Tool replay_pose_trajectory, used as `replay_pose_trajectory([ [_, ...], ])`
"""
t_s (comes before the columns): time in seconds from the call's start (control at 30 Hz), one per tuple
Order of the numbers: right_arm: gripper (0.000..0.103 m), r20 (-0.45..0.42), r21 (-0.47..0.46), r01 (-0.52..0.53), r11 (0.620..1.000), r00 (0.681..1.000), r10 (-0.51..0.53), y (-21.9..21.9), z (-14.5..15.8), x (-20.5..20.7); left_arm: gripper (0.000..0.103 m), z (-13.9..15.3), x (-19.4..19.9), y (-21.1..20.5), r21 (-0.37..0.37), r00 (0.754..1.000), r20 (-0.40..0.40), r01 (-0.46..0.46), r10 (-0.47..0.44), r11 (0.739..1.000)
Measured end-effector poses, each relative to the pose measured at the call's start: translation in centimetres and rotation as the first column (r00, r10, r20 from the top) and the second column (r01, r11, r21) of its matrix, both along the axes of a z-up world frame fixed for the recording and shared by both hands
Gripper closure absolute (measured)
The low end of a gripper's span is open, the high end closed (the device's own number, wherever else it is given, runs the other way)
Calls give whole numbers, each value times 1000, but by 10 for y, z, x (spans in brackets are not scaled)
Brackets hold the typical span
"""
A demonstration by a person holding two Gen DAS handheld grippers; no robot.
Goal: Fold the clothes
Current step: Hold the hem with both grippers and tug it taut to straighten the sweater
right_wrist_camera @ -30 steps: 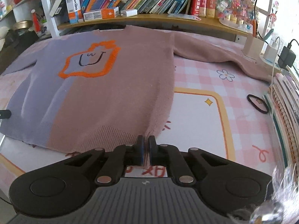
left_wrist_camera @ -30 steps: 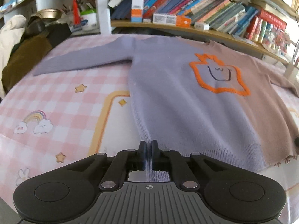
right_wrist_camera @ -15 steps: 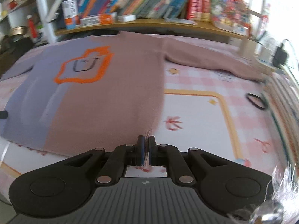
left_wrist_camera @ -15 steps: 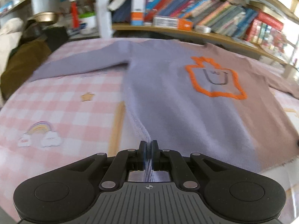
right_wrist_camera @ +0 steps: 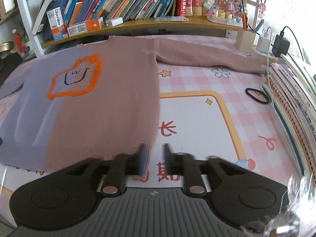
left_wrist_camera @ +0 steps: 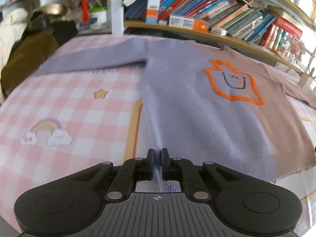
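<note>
The left tool [left_wrist_camera: 157, 165] pinches the sweater [left_wrist_camera: 197, 102] hem while the right tool [right_wrist_camera: 153, 156] is spread beside its corner, so it should grip there before lifting evenly.

1. The left gripper [left_wrist_camera: 157, 165] has a matte black body with two broad rounded lobes, each bearing a shallow circular recess.
2. A grey ribbed panel sits between the lobes, marked with a small white crosshair symbol.
3. Black linkage arms run forward, pinned with round silver screws.
4. Its fingers [left_wrist_camera: 150, 165] carry blue pads on their inner faces.
5. The right gripper [right_wrist_camera: 154, 158] shows the same build: black lobes, grey ribbed centre, crosshair mark, silver screws and blue-padded fingers [right_wrist_camera: 142, 158].
</note>
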State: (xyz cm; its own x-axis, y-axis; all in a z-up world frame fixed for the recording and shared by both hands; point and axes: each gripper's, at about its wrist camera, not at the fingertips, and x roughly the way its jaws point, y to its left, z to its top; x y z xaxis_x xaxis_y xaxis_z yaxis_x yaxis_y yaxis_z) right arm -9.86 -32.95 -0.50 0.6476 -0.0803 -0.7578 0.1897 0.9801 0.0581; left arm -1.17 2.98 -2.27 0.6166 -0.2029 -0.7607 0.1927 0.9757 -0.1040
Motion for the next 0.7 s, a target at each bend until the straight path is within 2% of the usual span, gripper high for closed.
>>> replay_pose_trajectory([
  [0.1,71,-17,-9,-24,1000,1000,24,5,-3,5,90,2,-3,6,-26,1000,2,-16,16,1000],
  [0.23,74,-48,-11,-34,999,998,33,9,-10,11,80,1,-3,5,-39,1000,-7,-30,30,999],
  [0.3,81,-46,-3,-43,999,998,43,10,-11,11,79,-2,-1,2,-34,999,-15,-33,33,999],
  [0.37,96,-51,-20,-61,998,997,60,12,-10,13,77,-3,-1,-2,-30,1000,-7,-28,28,999],
  [0.53,99,-62,-71,-79,994,995,75,15,-9,10,88,-4,3,-14,-14,1000,12,14,-14,1000],
  [0.7,99,-99,-85,-68,994,993,59,18,-7,3,91,-4,1,-21,-9,999,22,48,-47,999],
])
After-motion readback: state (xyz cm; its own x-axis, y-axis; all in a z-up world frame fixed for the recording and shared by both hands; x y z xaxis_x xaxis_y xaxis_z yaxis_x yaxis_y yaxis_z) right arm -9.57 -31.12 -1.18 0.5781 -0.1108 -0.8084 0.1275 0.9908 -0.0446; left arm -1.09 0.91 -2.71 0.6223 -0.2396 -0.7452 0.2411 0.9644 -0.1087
